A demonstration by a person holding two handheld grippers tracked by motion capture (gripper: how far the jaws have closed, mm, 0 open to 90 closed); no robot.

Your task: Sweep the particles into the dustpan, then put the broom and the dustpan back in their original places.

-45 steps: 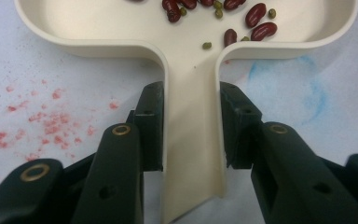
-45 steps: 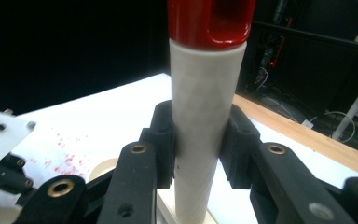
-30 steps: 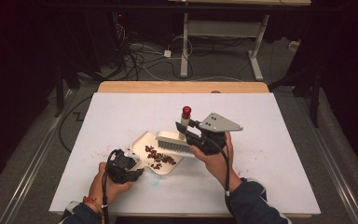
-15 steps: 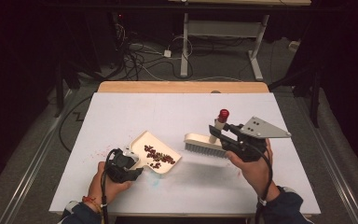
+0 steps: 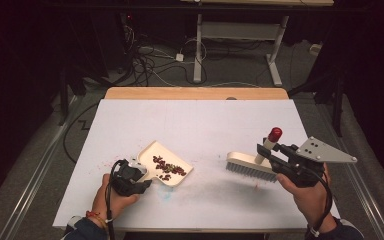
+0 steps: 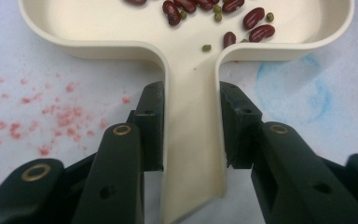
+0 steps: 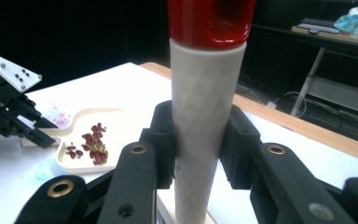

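High view, nearest edge first: left gripper point(image 5: 128, 179) sits low at the left, jaws closed on the handle of the cream dustpan point(image 5: 167, 158), which lies flat on the white table point(image 5: 200, 120) and has not shifted over the last second. Left gripper view confirms it — both pads press the flat handle point(image 6: 193, 140), and red beans point(image 6: 256, 25) with a few small green ones lie in the pan. Right gripper point(image 5: 285, 160) is clamped on the brush point(image 5: 252, 167) by its upright cream handle; in the right gripper view the pads squeeze that handle point(image 7: 205, 116) just under its red cap point(image 7: 209, 18). Change: a second ago the brush stood right at the pan's mouth; now it is well apart to the right, bristles just above the table, the pan's contents unchanged. Judgement — the sweep into the pan looks finished and the brush is being carried aside. Faint pink specks point(image 5: 105, 162) remain left of the pan; a lone speck point(image 5: 256, 186) lies beneath the brush.
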